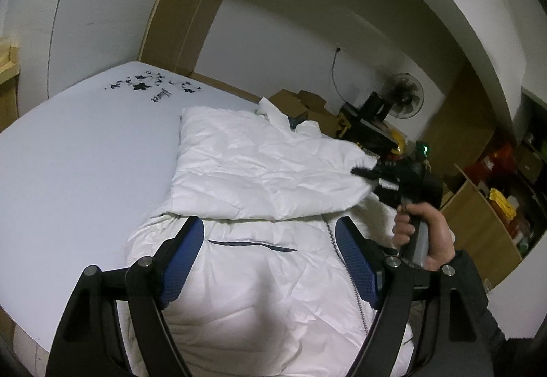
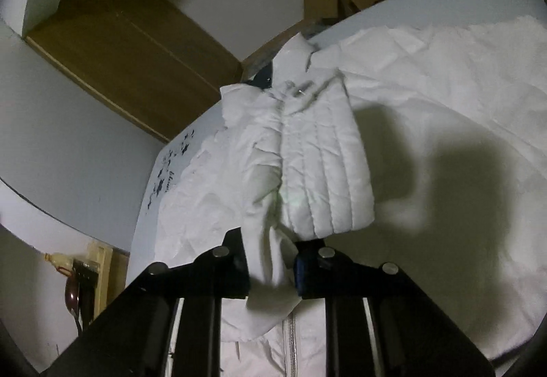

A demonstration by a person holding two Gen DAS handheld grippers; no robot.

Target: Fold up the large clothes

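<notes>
A white quilted jacket (image 1: 259, 165) lies on a white mattress (image 1: 85, 154), its upper part folded over the lower part. A dark pocket slit (image 1: 253, 245) shows on the lower part. My left gripper (image 1: 270, 226) hovers open over that lower part, nothing between its blue pads (image 1: 181, 260). At the jacket's right edge, a hand (image 1: 420, 230) holds my right gripper (image 1: 362, 171). In the right wrist view, my right gripper (image 2: 273, 247) is shut on a bunch of the jacket's fabric. The ribbed sleeve (image 2: 324, 171) rises just ahead of it over the jacket body (image 2: 444, 103).
Cardboard boxes (image 1: 301, 103) and a standing fan (image 1: 405, 94) sit beyond the mattress's far edge. Wooden shelves (image 1: 495, 206) with packed goods stand at the right. A brown wooden panel (image 1: 177, 17) lines the wall behind. The mattress print (image 1: 150, 86) marks its far corner.
</notes>
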